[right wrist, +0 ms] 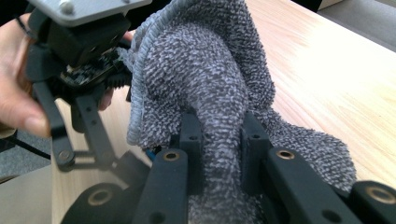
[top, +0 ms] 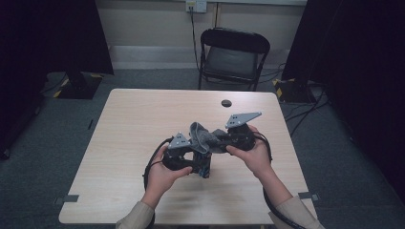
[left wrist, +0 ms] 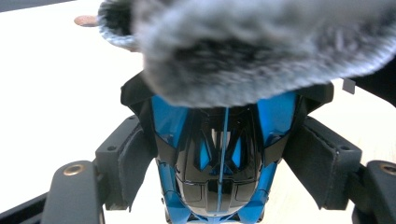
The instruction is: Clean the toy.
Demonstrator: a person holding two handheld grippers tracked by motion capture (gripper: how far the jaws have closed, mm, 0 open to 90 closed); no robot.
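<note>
The left gripper (top: 198,164) grips a shiny blue-and-black toy (left wrist: 219,158) between wide-set jaws; the right gripper (right wrist: 218,154) is clenched on a grey cloth (right wrist: 210,70) draped over it.

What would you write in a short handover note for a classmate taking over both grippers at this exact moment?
Left gripper: fingers set wide around a glossy blue and black object, one on each side of it, above the table.
Right gripper: fingers shut on a fold of the grey cloth.
Where things are: the cloth is bunched between the two grippers and drapes over the top of the object.
Done: both things are gripped and brought together.
Left: probably wiping the object with the cloth; how much is already wiped cannot be told. Then set both down on the table.
</note>
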